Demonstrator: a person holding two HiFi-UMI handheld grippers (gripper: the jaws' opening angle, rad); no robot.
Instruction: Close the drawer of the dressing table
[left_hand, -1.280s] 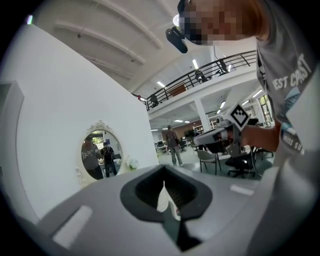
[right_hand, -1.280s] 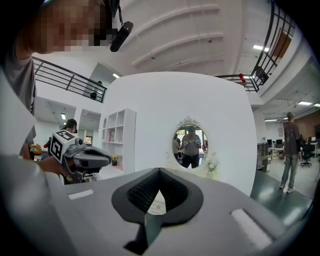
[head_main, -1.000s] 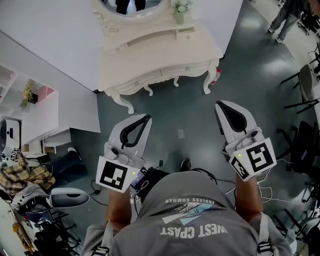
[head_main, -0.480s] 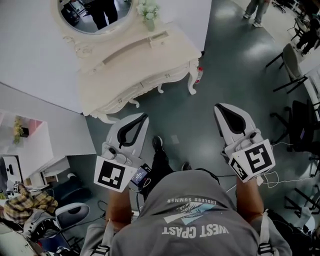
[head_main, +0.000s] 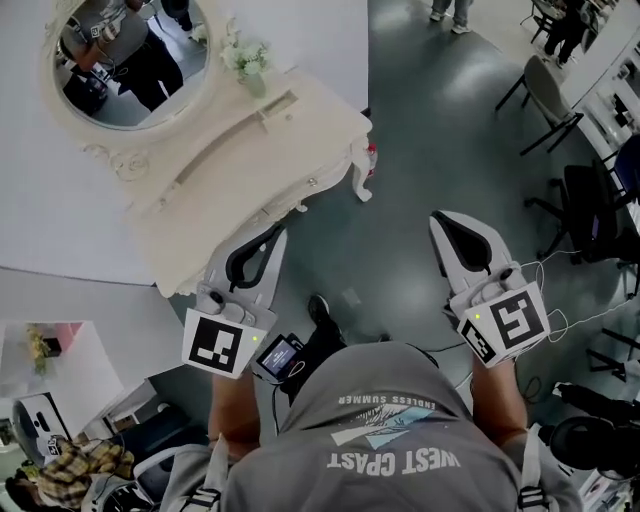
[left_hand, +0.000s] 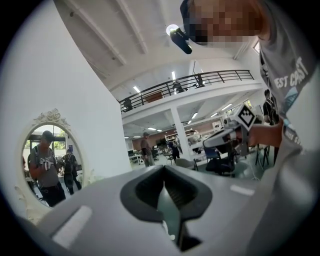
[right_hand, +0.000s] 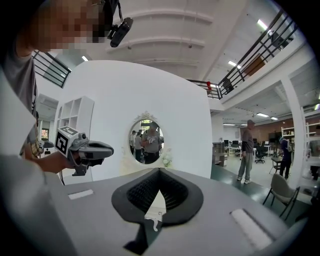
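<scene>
**A:** Where does the job stand?

**B:** Not begun, I'd judge. The dressing table (head_main: 270, 150) stands up and to the left of the person, with its oval mirror (head_main: 125, 60) on the wall behind it. The drawer belongs in the table's front, which faces the person. From above I cannot tell which drawer stands out.

**A:** And the grippers?

**B:** The left gripper (head_main: 277, 233) points at the table's front edge. Whether it touches, I cannot tell. The right gripper (head_main: 439, 222) hangs over the floor, well to the right of the table. Both have their jaws pressed together on nothing.

**A:** What's left?

**B:** Everything: reach the table's front, find the drawer, push it home.
</scene>
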